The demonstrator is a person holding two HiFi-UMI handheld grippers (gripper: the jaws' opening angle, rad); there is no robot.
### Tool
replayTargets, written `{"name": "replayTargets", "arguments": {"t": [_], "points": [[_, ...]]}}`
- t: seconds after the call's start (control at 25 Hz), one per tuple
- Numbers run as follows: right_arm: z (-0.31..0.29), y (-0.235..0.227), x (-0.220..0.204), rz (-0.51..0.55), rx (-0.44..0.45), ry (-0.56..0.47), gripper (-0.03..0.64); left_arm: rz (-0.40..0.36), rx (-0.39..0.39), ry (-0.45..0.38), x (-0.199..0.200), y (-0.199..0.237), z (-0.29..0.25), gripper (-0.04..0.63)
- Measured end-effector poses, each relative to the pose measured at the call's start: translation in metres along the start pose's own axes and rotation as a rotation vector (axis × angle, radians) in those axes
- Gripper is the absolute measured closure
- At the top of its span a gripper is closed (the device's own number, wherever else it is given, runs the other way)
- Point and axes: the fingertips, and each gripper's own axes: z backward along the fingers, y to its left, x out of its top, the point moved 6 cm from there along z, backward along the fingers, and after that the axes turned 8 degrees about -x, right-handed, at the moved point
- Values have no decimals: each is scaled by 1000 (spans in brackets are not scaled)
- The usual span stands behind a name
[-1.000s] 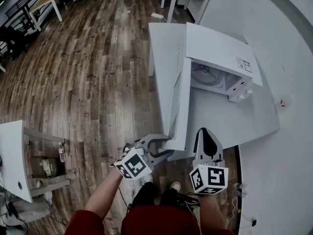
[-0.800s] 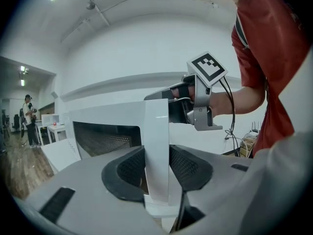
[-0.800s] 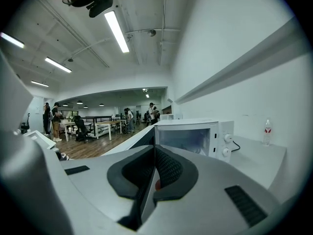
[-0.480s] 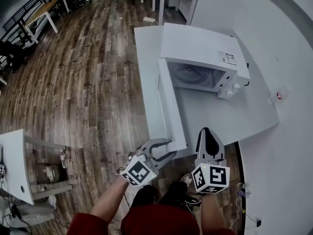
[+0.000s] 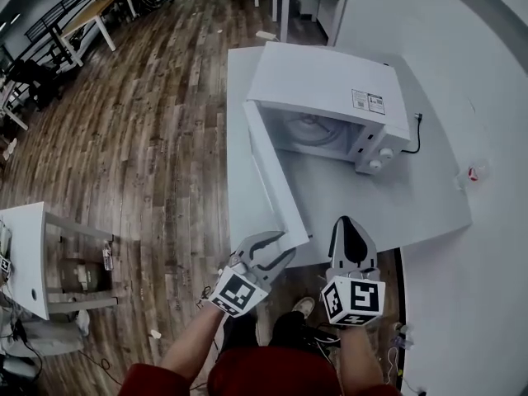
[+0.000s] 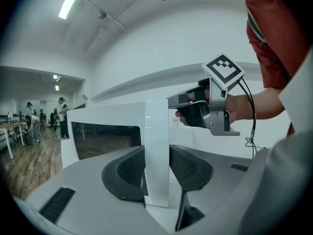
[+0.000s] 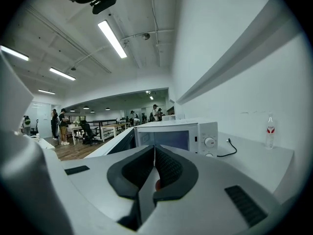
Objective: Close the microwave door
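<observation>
A red-labelled bottle [image 5: 471, 173] is standing on the white table [image 5: 412, 209], a black cord [image 7: 236, 150] trailing nearby, while people [image 7: 63, 126] are gathering across the wooden floor [image 5: 148, 139].

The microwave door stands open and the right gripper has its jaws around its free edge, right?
No, the left gripper has its jaws around the free edge of the microwave door, as the left gripper view shows; the right gripper is shut on nothing. The door is open.
</observation>
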Motion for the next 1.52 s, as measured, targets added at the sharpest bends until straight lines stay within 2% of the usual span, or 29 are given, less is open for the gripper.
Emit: {"name": "replayTargets", "arguments": {"t": [0.48,0.76,1.0,1.52], "points": [[11,-90,7,-4,48,-22,588,54,200,7,14,-10,-66,428],[16,-123,6,5,78,-23,588,79,288,15,20,-11,-96,428],[7,-140,3,-4,69,-24,588,92,321,2,26,-8,-121,430],[-26,-172,15,11,7,-34,588,109,315,-52,36,9,-175,434]]}}
